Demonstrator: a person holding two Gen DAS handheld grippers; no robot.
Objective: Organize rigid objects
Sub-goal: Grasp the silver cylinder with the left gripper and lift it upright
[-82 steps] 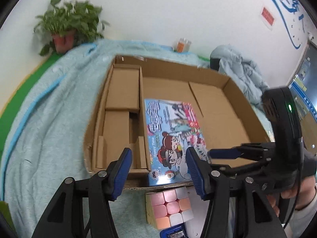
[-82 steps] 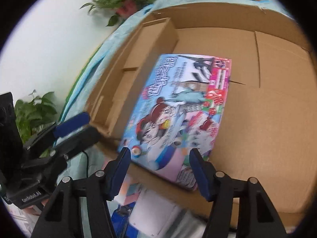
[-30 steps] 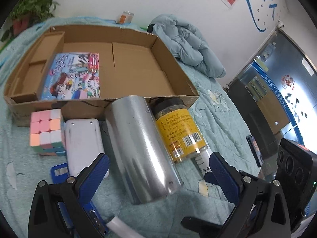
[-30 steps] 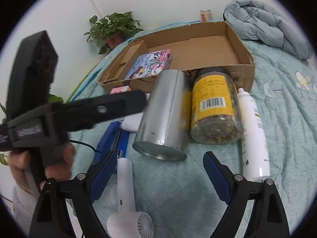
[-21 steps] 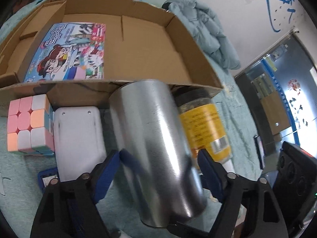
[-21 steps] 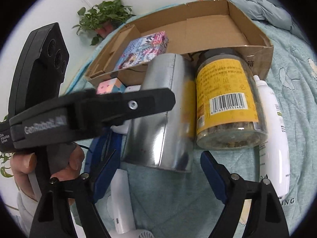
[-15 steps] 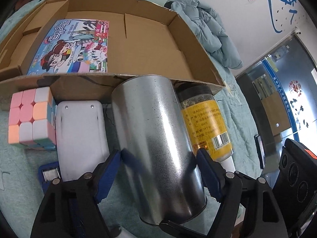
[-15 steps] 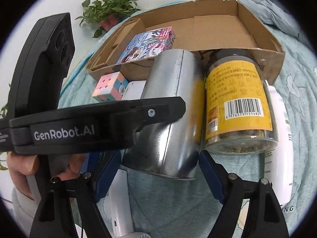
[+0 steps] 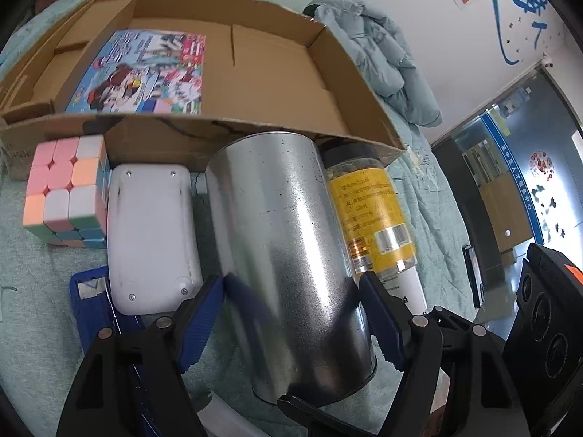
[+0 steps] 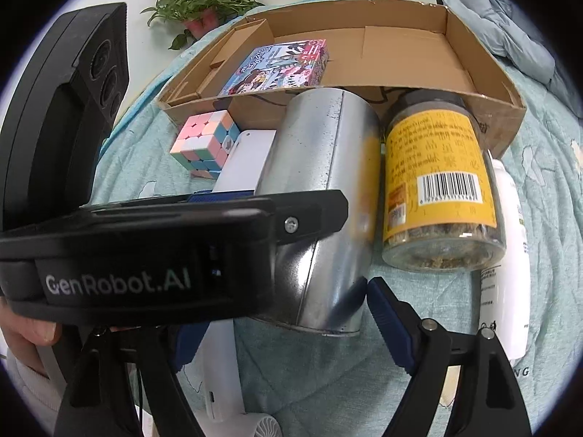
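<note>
Left gripper (image 9: 291,313), spread, straddles the metal can (image 9: 288,255) for lifting; cardboard box (image 9: 364,109) at 12 o'clock; right gripper (image 10: 277,324) spread, idle.

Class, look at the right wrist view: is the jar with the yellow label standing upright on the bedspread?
No, the yellow-label jar lies on its side beside the metal can, its dark lid end toward the cardboard box.

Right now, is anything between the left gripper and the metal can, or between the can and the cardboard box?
Nothing separates the left gripper from the metal can; its open jaws straddle it. The cardboard box lies directly behind; only its front wall must be cleared.
</note>
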